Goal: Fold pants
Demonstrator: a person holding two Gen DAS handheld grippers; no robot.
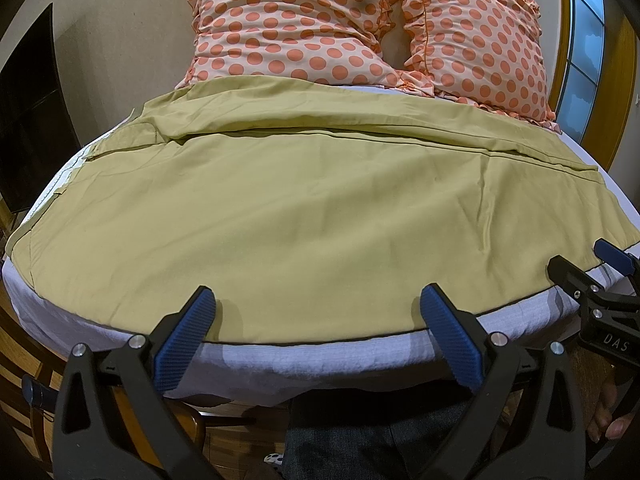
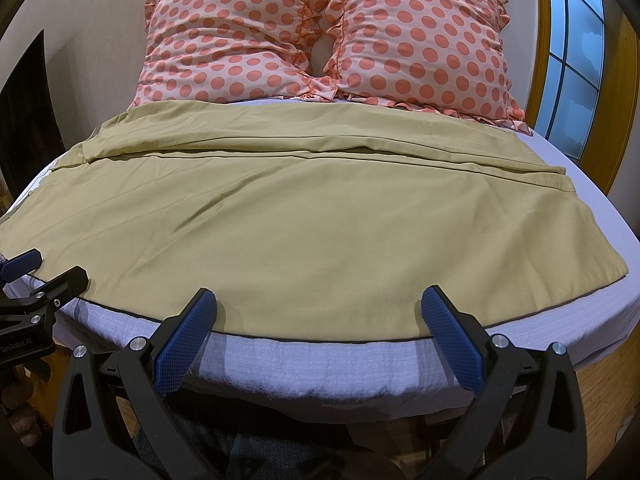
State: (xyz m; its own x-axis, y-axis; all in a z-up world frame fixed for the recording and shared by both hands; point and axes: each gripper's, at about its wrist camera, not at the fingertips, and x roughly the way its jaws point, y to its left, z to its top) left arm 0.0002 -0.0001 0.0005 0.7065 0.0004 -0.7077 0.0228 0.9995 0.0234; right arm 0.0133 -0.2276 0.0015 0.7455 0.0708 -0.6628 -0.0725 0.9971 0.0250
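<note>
Olive-tan pants [image 1: 304, 216] lie spread flat across the bed, one leg lying over the other, in both views [image 2: 304, 224]. My left gripper [image 1: 316, 300] is open and empty, its blue fingertips just over the pants' near edge. My right gripper [image 2: 318, 300] is open and empty too, over the near edge further right. The right gripper also shows at the right edge of the left wrist view [image 1: 592, 268]. The left gripper shows at the left edge of the right wrist view [image 2: 44, 272].
The bed has a lavender sheet [image 1: 304, 364] with a dark piped edge. Two peach polka-dot pillows [image 2: 248, 36] [image 2: 424, 36] lean at the head. A window [image 2: 572, 60] is at the right and a dark cabinet [image 1: 28, 120] at the left.
</note>
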